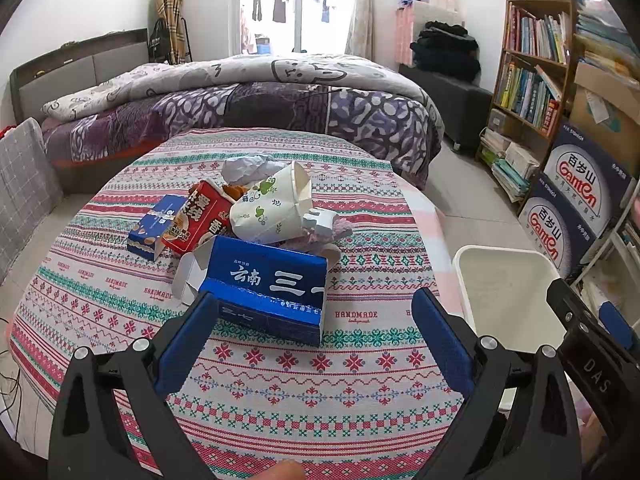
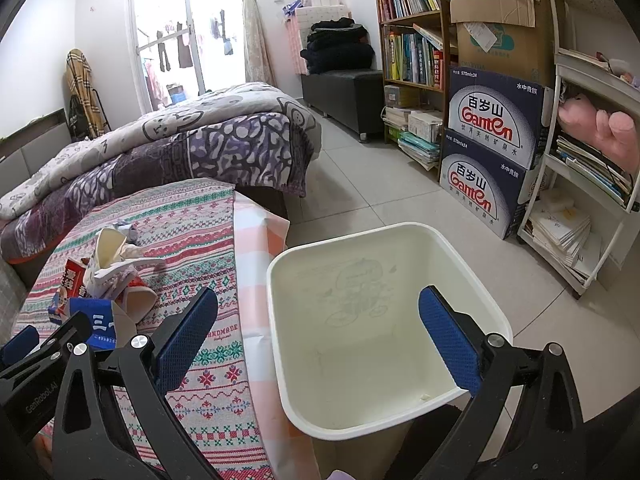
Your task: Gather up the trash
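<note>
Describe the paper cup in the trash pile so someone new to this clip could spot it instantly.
Start at the table with the patterned cloth in front of the bed. The trash heap sits mid-table; the paper cup lies on its side on top, behind the big blue box. It alone is white with green leaf prints, its mouth crushed, beside a red packet.

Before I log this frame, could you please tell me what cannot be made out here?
- Left wrist view: what lies under the paper cup and behind the large blue carton; the pile hides it.
- Right wrist view: the white bin near rim, cut off by the right tool.
- Bin's faint inner drawing: too pale.
</note>
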Demonstrator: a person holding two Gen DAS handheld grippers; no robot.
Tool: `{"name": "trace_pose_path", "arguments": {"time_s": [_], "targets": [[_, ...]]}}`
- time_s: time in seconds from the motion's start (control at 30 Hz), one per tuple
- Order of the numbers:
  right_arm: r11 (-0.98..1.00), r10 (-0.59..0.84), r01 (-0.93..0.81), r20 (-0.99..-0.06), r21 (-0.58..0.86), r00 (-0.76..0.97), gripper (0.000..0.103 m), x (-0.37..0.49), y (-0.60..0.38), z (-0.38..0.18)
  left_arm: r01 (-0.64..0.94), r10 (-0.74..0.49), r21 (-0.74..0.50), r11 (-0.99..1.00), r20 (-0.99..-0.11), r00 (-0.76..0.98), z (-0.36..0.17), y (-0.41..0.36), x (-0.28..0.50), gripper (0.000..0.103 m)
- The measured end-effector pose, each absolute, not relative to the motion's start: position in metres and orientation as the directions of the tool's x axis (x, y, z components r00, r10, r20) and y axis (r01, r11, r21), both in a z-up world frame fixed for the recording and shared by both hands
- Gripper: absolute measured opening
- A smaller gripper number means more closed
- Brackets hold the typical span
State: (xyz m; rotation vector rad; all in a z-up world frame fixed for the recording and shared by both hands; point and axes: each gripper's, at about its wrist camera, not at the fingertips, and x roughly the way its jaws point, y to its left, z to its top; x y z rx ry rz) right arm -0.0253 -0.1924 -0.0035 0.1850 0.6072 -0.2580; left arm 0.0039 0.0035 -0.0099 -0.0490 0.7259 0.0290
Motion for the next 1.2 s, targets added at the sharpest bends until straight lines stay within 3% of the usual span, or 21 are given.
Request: {"name": "trace_pose_path", "arguments": {"time_s": [0.33, 0.53, 0.73, 0.9, 1.07, 1.2], "targets": [[0.954, -0.172, 0.283, -0.595, 0.098, 0.785, 0.096, -0.026, -0.186, -0.006, -0.039, 0.006, -0.034, 0.999, -0.673, 0.740, -0.014, 0.005, 0.005, 0.095], [0.943, -0.108, 0.291, -0.680, 0.161, 0.726, 0.096, -0.014, -0.189, -0.014, -0.090, 0.045, -0.023, 0.996, -0.727, 0.685, -0.019, 0.009, 0.013, 0.095], [0.937, -0.012, 0.256, -0.709, 0.239, 0.705, 0.096, -0.003, -0.186, 0.010, -0.237, -0.011, -0.175, 0.956, -0.825, 0.565, -0.022, 0.059, 0.038, 0.095], [0.973, 0.019, 0.154, -0.721, 0.173, 0.692, 0.096, 0.010, -0.175, 0.036, -0.388, -0.082, -0.291, 0.875, -0.878, 0.473, -0.030, 0.103, 0.058, 0.095], [0.989, -0.012, 0.114, -0.707, 0.096, 0.707, 0.096, 0.024, -0.173, 0.049, -0.456, -0.160, -0.385, 0.802, -0.875, 0.458, -0.034, 0.112, 0.073, 0.095], [0.990, -0.012, 0.111, -0.716, 0.092, 0.698, 0.096, 0.034, -0.175, 0.040, -0.538, -0.137, -0.368, 0.758, -0.897, 0.420, -0.041, 0.108, 0.092, 0.095]]}}
